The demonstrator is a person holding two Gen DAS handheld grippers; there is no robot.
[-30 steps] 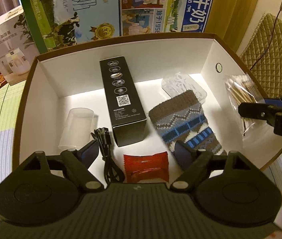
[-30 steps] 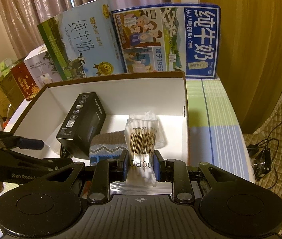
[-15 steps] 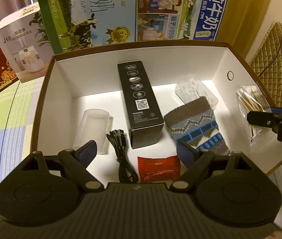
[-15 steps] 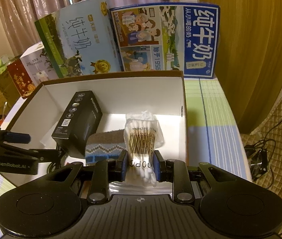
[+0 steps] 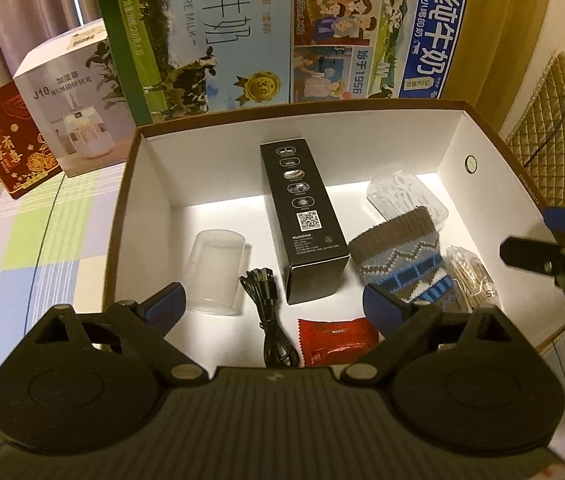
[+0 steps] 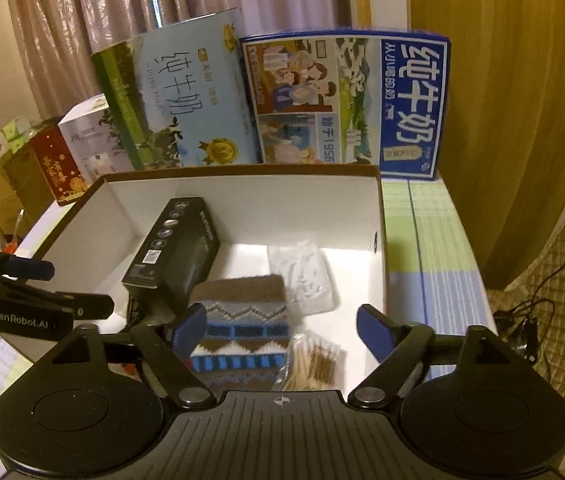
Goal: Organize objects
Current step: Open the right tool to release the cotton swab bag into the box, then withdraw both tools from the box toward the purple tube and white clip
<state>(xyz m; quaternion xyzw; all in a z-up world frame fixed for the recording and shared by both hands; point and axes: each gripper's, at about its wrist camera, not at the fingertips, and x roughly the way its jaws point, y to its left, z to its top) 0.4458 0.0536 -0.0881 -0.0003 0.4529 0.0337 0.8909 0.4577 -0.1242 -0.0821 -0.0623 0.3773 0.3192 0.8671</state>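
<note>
- The clear plastic bag of wooden cotton swabs [image 6: 314,362] lies in the white cardboard box [image 6: 242,196], touching the patterned knit sock [image 6: 242,328].
- Both the right gripper [image 6: 282,330] and the left gripper [image 5: 274,300] gape wide, holding nothing.
- The bag looks light and crinkly; pinch it mid-bundle.

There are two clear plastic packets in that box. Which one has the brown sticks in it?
The packet of brown sticks lying beside the sock, nearest the right wall. The other packet, farther back, holds only white pieces.

Black ribbed left tool [image 5: 272,303], blue finger pads [image 5: 378,303], silver pivot screws, white "GenRobot.AI" lettering
</note>
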